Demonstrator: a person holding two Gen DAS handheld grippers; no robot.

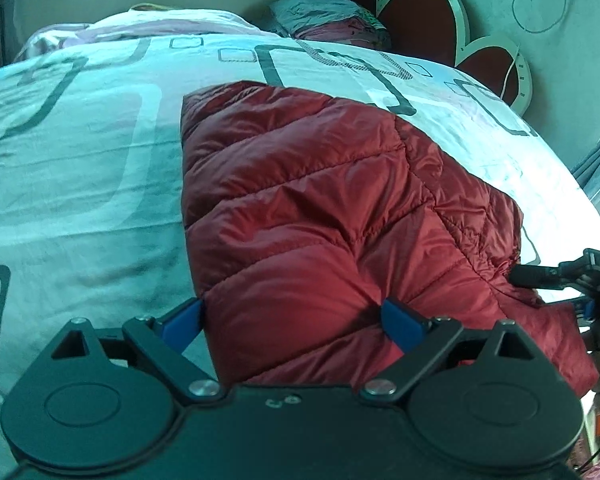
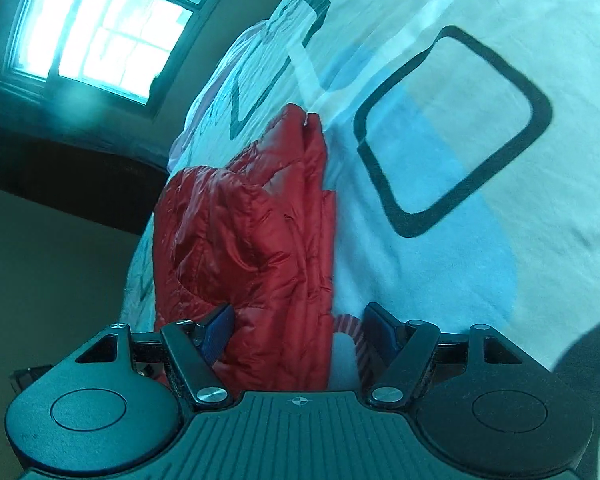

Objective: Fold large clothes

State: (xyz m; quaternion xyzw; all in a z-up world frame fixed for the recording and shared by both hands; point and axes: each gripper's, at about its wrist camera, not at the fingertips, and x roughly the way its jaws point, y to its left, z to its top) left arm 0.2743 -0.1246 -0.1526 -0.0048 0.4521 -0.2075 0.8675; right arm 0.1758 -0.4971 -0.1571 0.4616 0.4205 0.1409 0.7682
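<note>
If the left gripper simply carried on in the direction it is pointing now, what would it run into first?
Most likely the red puffer jacket: the left gripper already straddles its near edge, with quilted fabric between its open fingers. Beyond it lies only the patterned bedcover, though depth is hard to judge.

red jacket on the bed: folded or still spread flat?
Folded, at least partly. The red jacket lies as a compact shape on the bedspread, and the right wrist view shows stacked layers along its edge.
</note>
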